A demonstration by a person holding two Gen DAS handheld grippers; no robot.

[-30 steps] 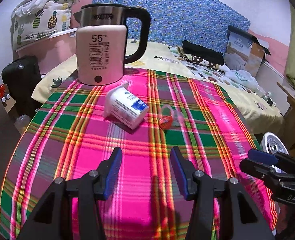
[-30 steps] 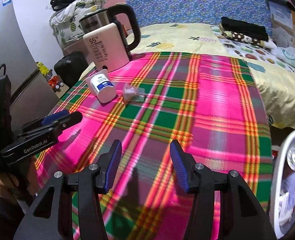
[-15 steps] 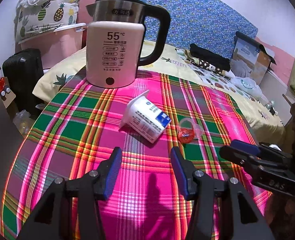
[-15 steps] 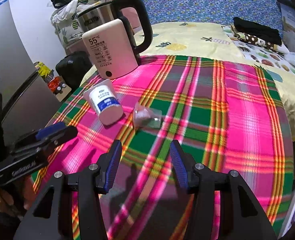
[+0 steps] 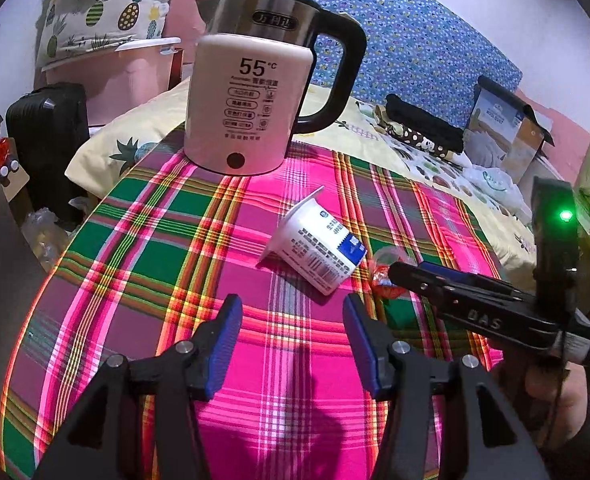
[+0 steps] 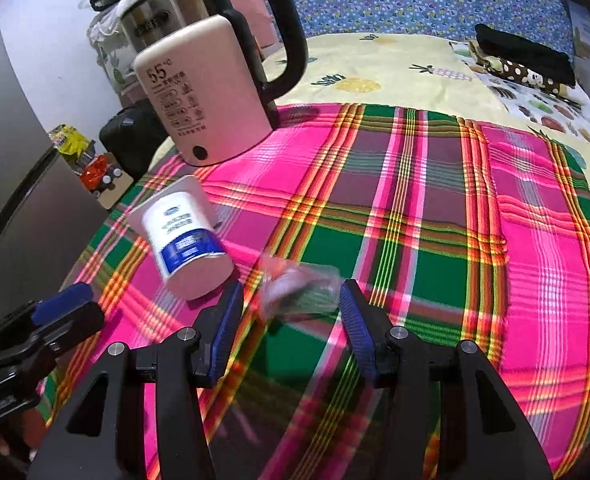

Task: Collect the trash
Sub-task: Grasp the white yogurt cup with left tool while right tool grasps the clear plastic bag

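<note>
My left tongs [image 5: 291, 334] hang apart over the plaid desk [image 5: 143, 248], low in the frame, the tipped yogurt cup [image 5: 315, 246] lying just above them at centre. My right tongs [image 6: 291, 320] are also apart, with the blurred clear wrapper [image 6: 299, 288] on the cloth between their tips. The kettle [image 5: 251, 96] stands at upper centre.

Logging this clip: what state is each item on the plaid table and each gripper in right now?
White yogurt cup with blue label: tipped on its side, open mouth towards the kettle.
Small clear plastic cup with red inside: lying on the cloth, untouched, just ahead of the right gripper.
Pink-and-steel electric kettle: upright, lid shut.
Left gripper: open, empty.
Right gripper: open, empty.
</note>
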